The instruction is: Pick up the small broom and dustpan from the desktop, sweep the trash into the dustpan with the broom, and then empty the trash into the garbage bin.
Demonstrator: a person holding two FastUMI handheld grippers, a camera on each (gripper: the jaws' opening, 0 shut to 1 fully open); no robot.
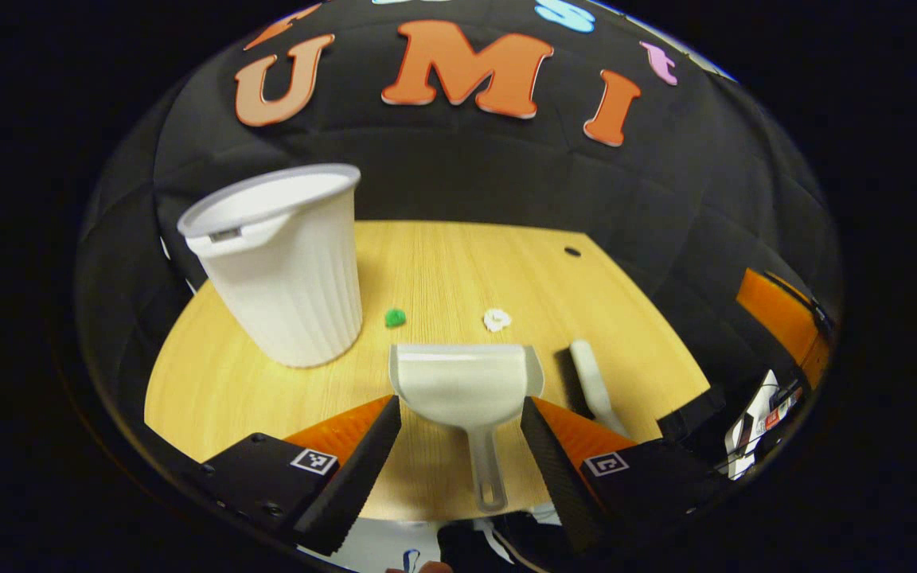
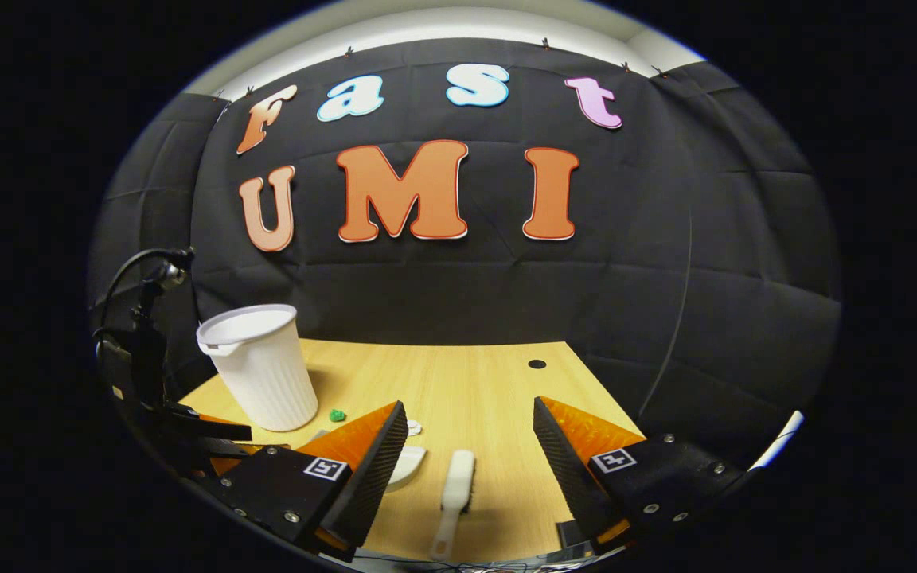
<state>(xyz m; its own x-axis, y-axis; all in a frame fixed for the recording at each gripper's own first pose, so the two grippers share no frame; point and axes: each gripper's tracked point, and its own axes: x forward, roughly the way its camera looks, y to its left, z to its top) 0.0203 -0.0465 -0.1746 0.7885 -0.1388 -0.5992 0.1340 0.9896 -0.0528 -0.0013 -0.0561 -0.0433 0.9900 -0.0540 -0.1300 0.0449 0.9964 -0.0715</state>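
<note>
- Left gripper (image 1: 461, 422): jaws wide, empty, lined up over the dustpan (image 1: 465, 386), which lies flat on the desk (image 1: 442, 263) near edge, handle toward the camera.
- Right gripper (image 2: 470, 434): jaws wide, empty, above the broom (image 2: 455, 485), just right of the pan.
- Both look like light, rigid plastic, likely slick; best grip is mid-handle, squarely.
- Green scrap (image 1: 395, 317) and white scrap (image 1: 497, 320) sit just beyond the pan; bin (image 1: 283, 267) far left.

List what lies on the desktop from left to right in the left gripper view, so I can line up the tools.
Garbage bin → green scrap → dustpan → white scrap → small broom. The dustpan's handle lies between the left tool's open fingers.
</note>
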